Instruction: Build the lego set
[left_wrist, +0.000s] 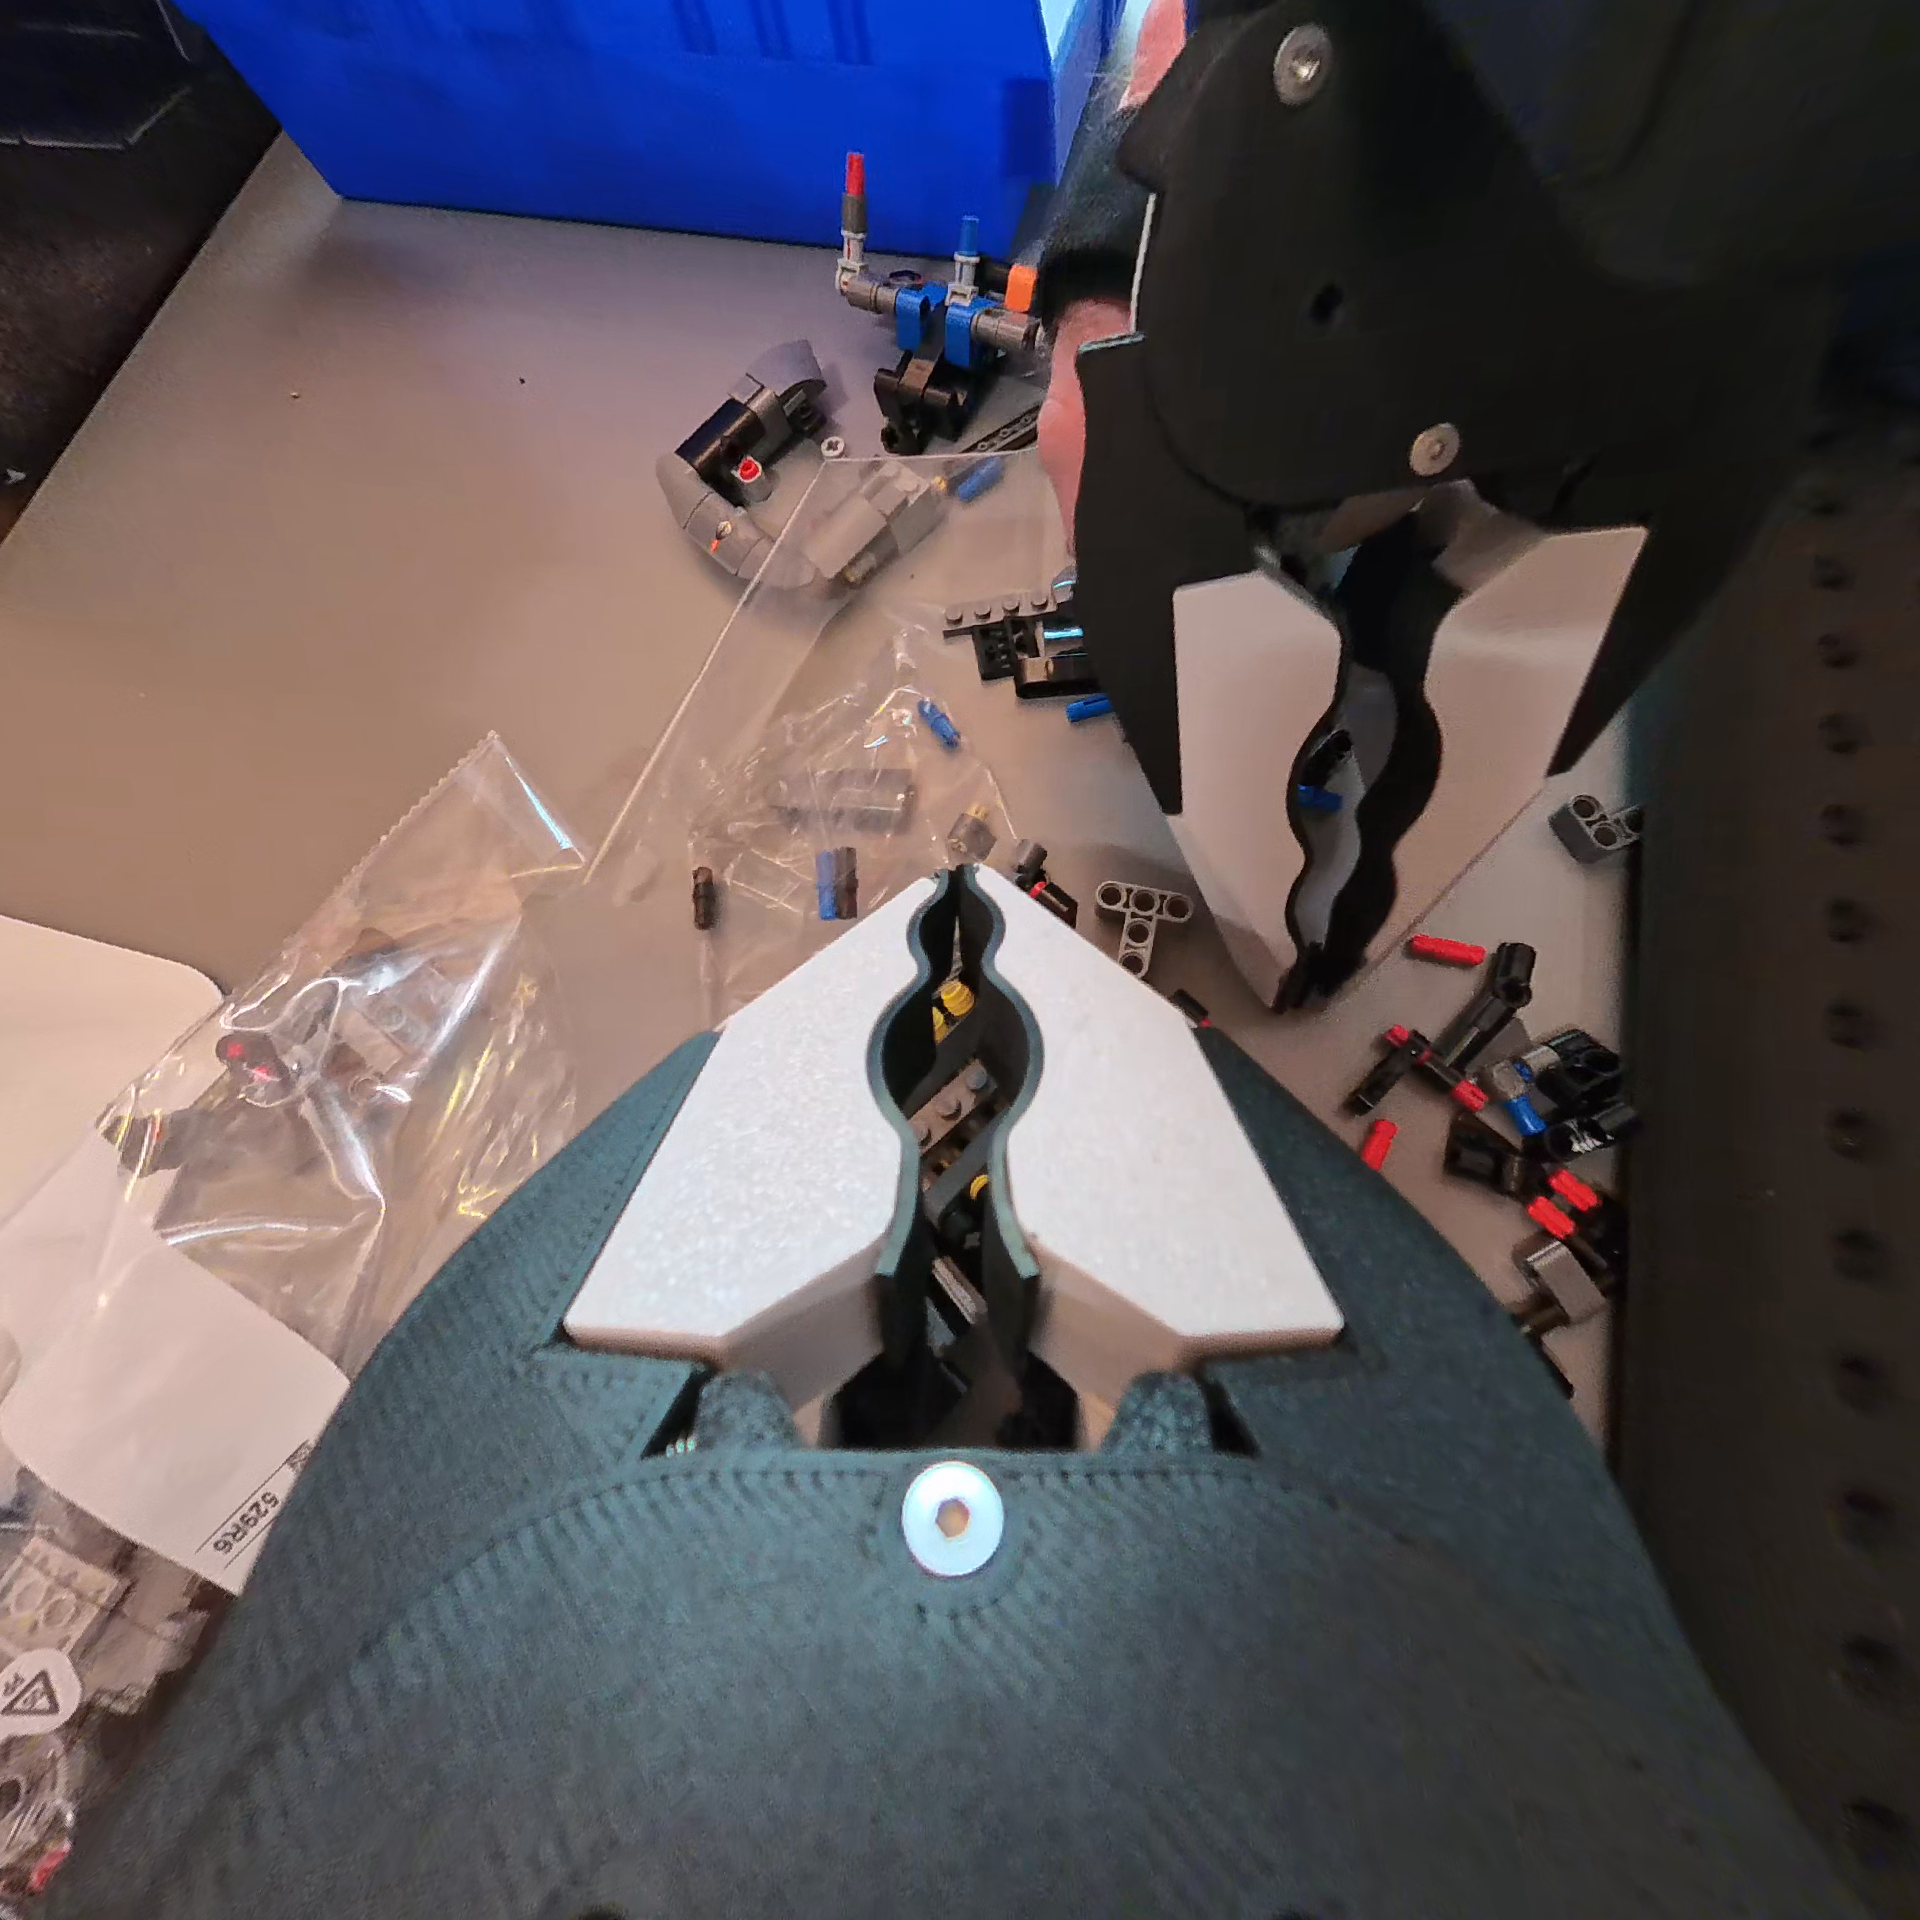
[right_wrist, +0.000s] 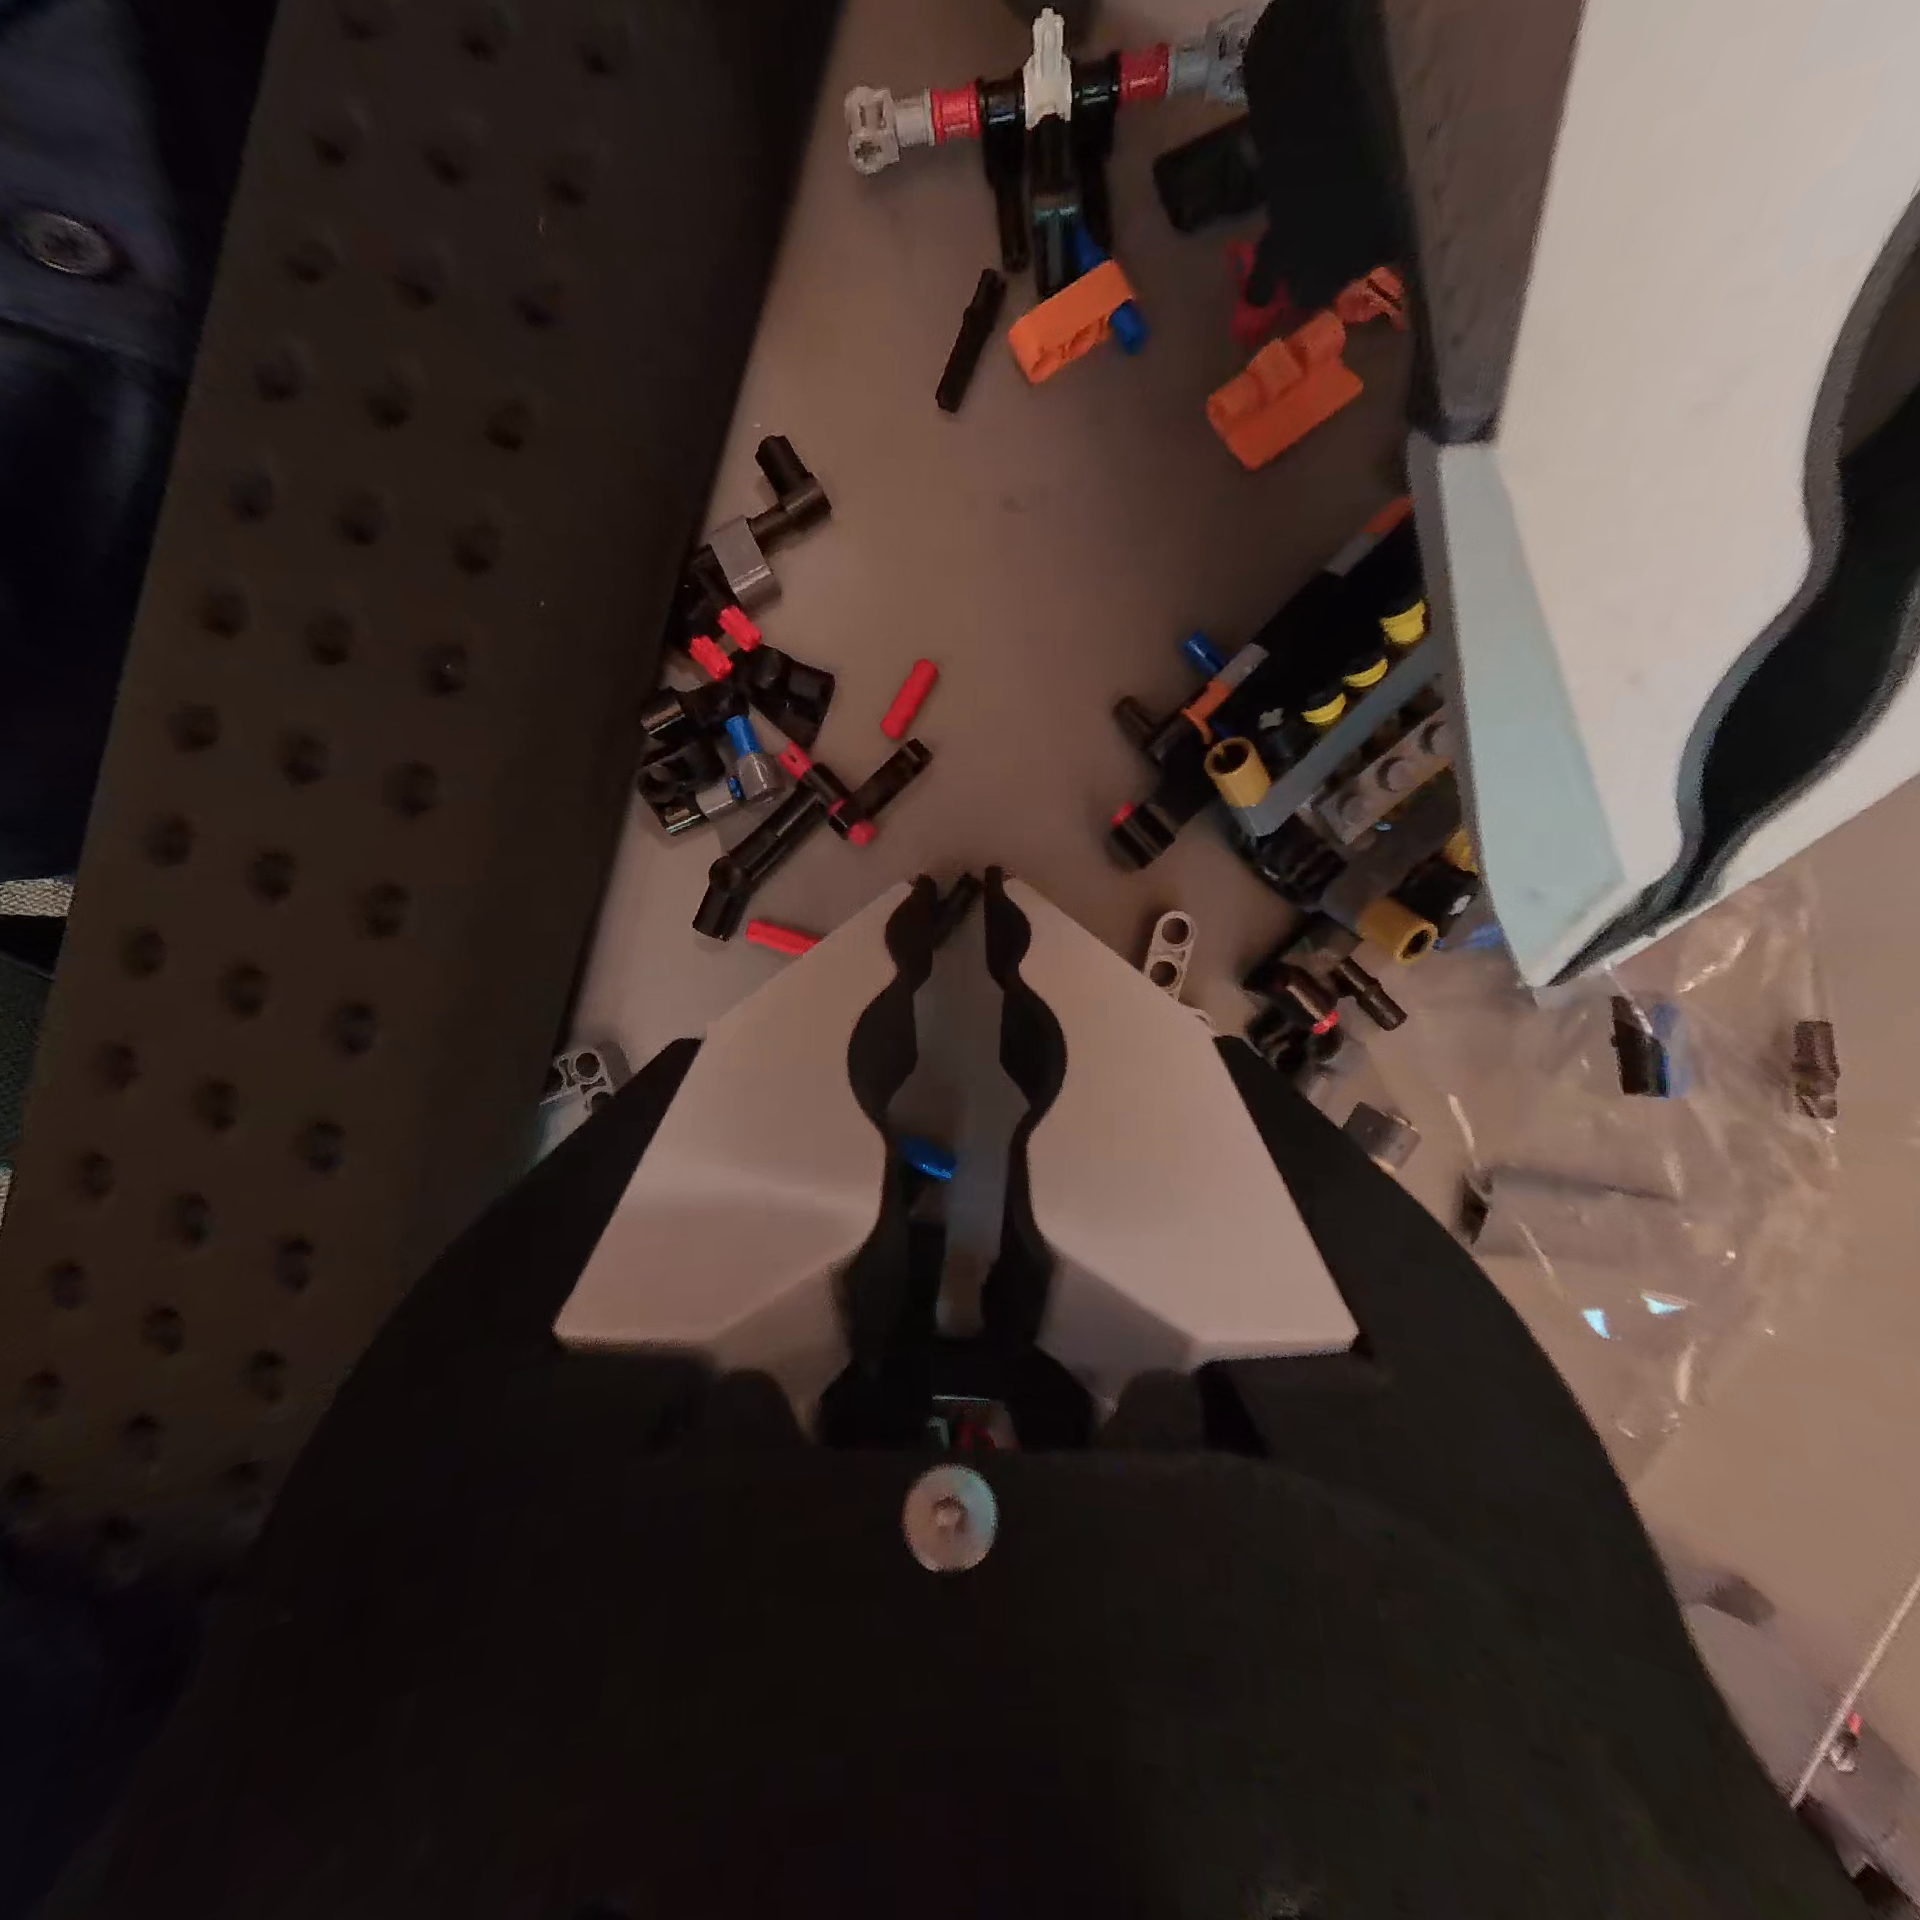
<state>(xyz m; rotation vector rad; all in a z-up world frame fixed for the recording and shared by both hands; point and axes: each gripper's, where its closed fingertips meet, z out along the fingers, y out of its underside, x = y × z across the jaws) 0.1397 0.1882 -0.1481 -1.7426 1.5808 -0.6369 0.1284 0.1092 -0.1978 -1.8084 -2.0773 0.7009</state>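
Near the table's (right_wrist: 1039, 540) centre, both tools are down among loose Technic parts. Right tool (right_wrist: 961, 894) is nearly pressed together, tips pinching a small black pin (right_wrist: 954, 902) just above the table; the pin looks angled up and right between the tips, though its full long axis is hard to read. Left tool (left_wrist: 958, 883) is closed on the grey-black sub-assembly (right_wrist: 1340, 748) with yellow bushes, which sits in the tool's scalloped gap; its long axis runs diagonally in the right wrist view, from lower left up and right toward the left tool. Step in hand, as a judgement: pin pick-up for insertion into the held assembly. Next move probably calls for lifting the pin, aligning it with a free hole and pushing it straight in. Plastic bags (left_wrist: 343, 1060), a red pin (right_wrist: 910, 698) and an orange connector (right_wrist: 1283, 400) lie around.
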